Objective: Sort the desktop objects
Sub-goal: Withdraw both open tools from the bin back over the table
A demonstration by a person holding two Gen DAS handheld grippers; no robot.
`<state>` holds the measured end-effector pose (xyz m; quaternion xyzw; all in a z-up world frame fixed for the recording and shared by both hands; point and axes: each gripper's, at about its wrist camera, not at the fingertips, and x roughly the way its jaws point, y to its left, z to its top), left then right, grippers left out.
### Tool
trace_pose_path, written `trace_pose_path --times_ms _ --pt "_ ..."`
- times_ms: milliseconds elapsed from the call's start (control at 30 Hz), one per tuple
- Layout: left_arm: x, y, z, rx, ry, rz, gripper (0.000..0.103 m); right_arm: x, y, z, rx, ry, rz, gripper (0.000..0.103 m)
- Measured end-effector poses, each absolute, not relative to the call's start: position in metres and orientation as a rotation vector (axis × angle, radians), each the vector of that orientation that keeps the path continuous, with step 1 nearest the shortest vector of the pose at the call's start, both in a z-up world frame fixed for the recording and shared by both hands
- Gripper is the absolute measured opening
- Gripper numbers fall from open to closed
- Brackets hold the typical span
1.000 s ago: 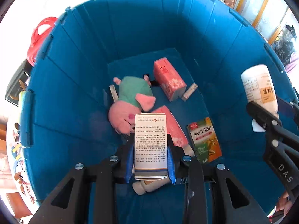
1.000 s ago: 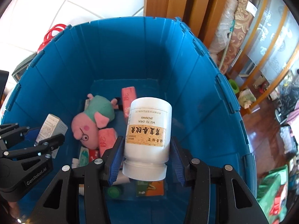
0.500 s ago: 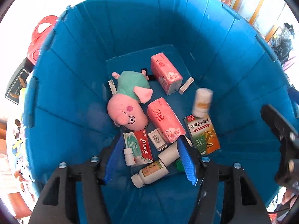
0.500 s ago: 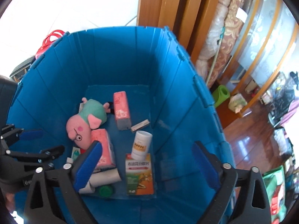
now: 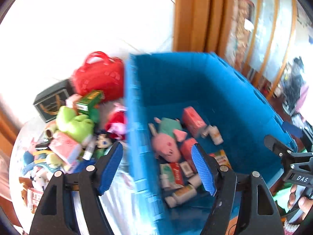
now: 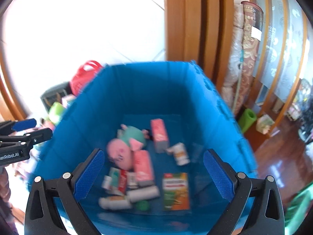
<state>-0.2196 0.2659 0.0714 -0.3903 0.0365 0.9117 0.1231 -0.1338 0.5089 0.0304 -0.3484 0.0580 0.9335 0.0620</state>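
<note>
A blue bin (image 5: 225,90) (image 6: 148,90) holds a pink pig plush (image 5: 166,143) (image 6: 121,152), pink boxes (image 6: 159,135), a white pill bottle (image 6: 181,153), a green-orange medicine box (image 6: 176,191) and other small bottles and packs. My left gripper (image 5: 159,168) is open and empty, above the bin's left wall. My right gripper (image 6: 154,173) is open and empty, above the bin's near side. Both views are motion-blurred.
Left of the bin lies a pile of objects: a green plush (image 5: 75,123), a red bag (image 5: 99,78), a green box (image 5: 90,99), a pink pack (image 5: 65,144) and a black box (image 5: 51,99). Wooden door frame (image 6: 187,19) stands behind.
Both grippers opened and dropped their loads, the white box and the white bottle, into the bin. Both have since lifted back; the left view swung left toward the pile.
</note>
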Motion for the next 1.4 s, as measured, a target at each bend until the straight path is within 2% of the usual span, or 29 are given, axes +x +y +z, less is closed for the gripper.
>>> trace_pose_path --times_ms 100,300,467,667,900,1167,1400 --pt "-0.209 0.223 0.073 -1.094 0.064 2.731 0.072 -0.134 0.48 0.034 -1.02 0.2 2.894 0.103" --pt "-0.184 0.14 0.062 -1.044 0.136 2.903 0.072 -0.144 0.403 0.044 -0.965 0.154 3.005 0.103" --pt "-0.165 0.064 0.023 -1.123 0.205 2.994 0.072 -0.15 0.325 0.043 -0.966 0.045 3.117 0.103" --pt "-0.142 -0.028 -0.037 -1.263 0.115 3.022 0.072 -0.161 0.242 0.024 -1.015 0.026 3.232 0.103" --pt "-0.125 -0.126 -0.12 -1.578 -0.243 2.936 0.072 -0.177 0.163 -0.033 -1.239 0.063 3.282 0.103" --pt "-0.113 -0.197 -0.179 -1.771 -0.381 2.915 0.072 -0.207 0.101 -0.135 -1.651 0.099 3.104 0.103" --pt "-0.118 -0.239 -0.223 -1.831 -0.492 2.89 0.072 -0.221 0.065 -0.193 -1.833 0.082 2.949 0.103"
